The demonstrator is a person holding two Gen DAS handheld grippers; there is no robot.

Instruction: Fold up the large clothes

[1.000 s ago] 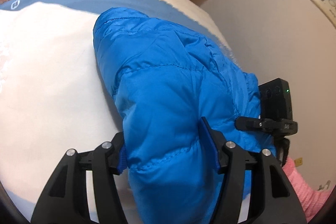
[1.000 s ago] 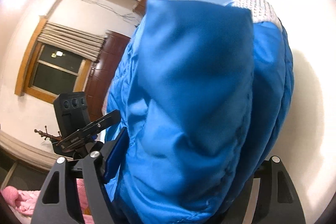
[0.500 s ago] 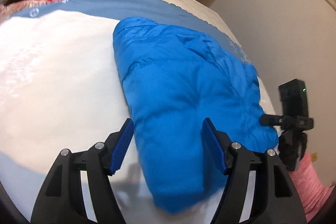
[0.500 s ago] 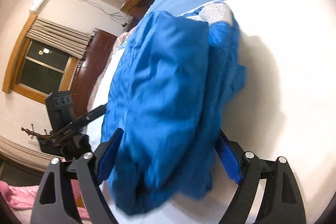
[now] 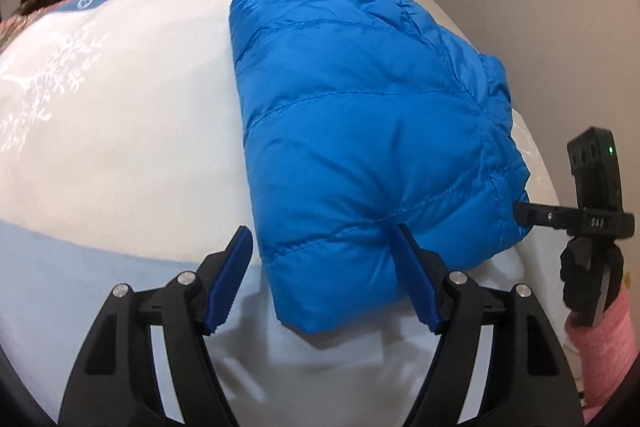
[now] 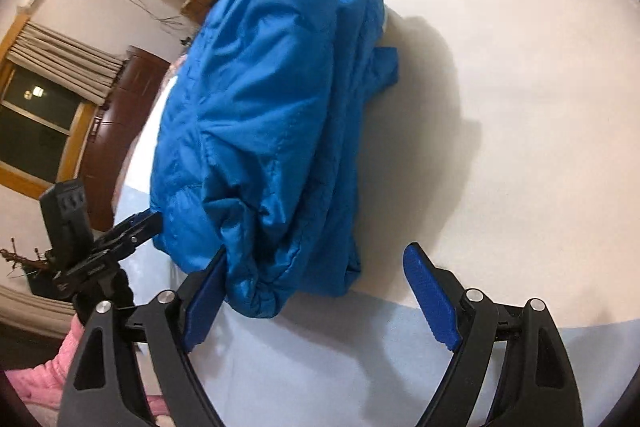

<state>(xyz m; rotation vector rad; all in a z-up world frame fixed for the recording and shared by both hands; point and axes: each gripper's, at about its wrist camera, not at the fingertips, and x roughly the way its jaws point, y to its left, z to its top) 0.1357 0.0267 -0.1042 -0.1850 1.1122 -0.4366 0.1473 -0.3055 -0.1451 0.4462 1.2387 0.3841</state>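
step: letting go after the fold | blue puffer jacket (image 5: 368,131) lying bundled on the bed (image 5: 120,131) | left gripper (image 5: 324,279) – jaws just widening, clamping nothing | right gripper (image 6: 316,295) wide, empty | next: checking for loose flaps – tidying

Bed (image 5: 120,131): broad bare sheet open left of the folded blue jacket (image 5: 368,147), the only obstacle; wall (image 5: 552,27) bounds the bed's right edge.

Jacket (image 6: 256,131) hid bed (image 6: 500,107) beneath it; folded-under layers unseen. Right tongs (image 5: 532,217) partly behind jacket edge. Person cropped to pink sleeve (image 5: 604,343).
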